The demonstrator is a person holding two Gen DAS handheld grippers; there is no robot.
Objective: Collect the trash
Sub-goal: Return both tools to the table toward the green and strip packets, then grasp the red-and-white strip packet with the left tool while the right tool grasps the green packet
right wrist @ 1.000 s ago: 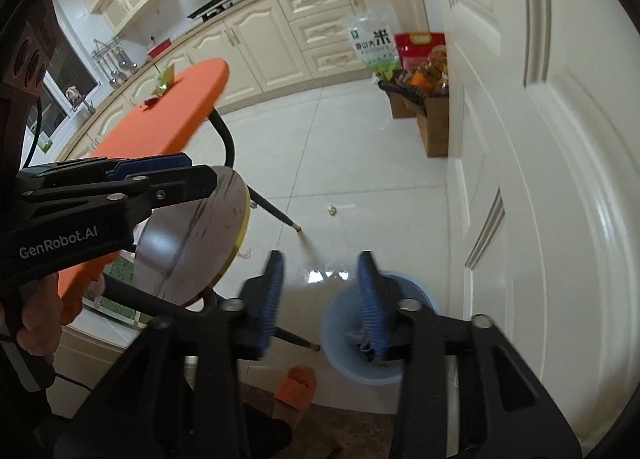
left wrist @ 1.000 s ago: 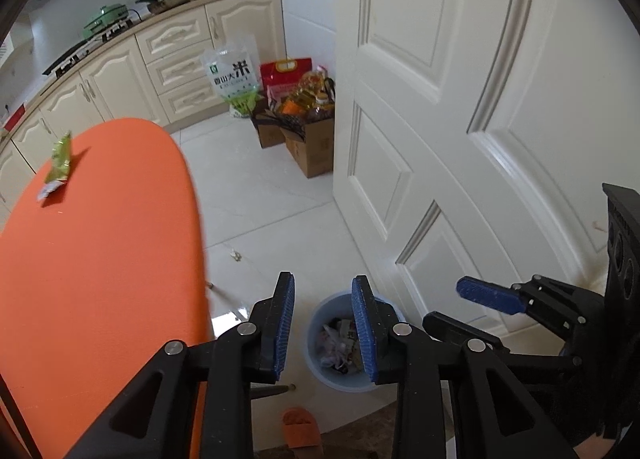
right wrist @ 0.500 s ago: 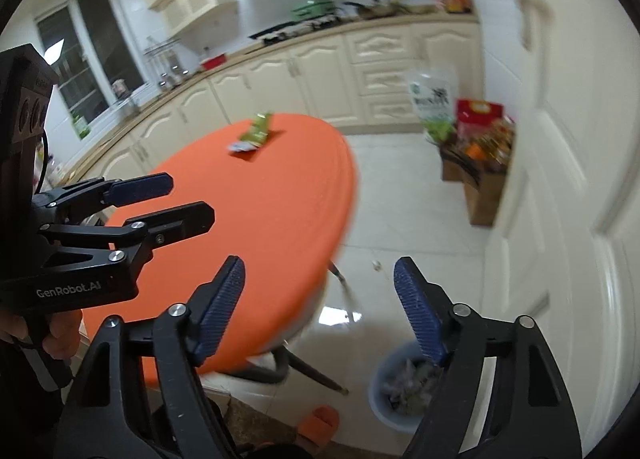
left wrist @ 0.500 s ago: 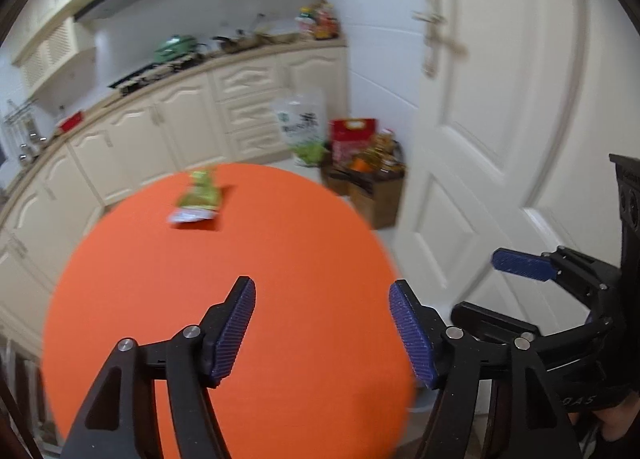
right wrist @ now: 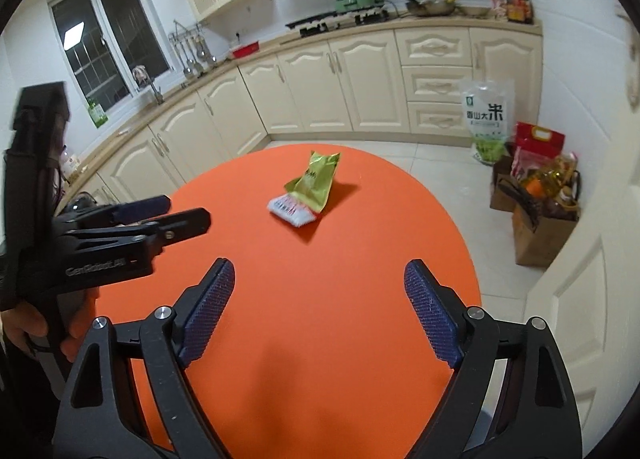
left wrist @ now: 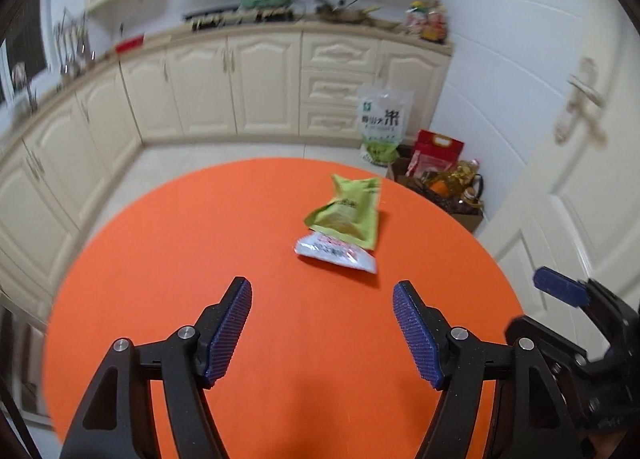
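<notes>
Both grippers, left gripper [left wrist: 322, 333] and right gripper [right wrist: 320, 313], have just been opening and are empty; one should straddle the green wrapper [left wrist: 347, 215] on the orange counter [left wrist: 200, 259] squarely.

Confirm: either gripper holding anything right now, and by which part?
Nothing held. Left gripper and right gripper have just been opening, nothing between the pads. The green wrapper and white wrapper lie untouched on the orange table.

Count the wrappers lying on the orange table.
2, touching, toward the table's far side: a green wrapper and a white wrapper whose far end is tucked under the green one's near end. None others visible.
</notes>
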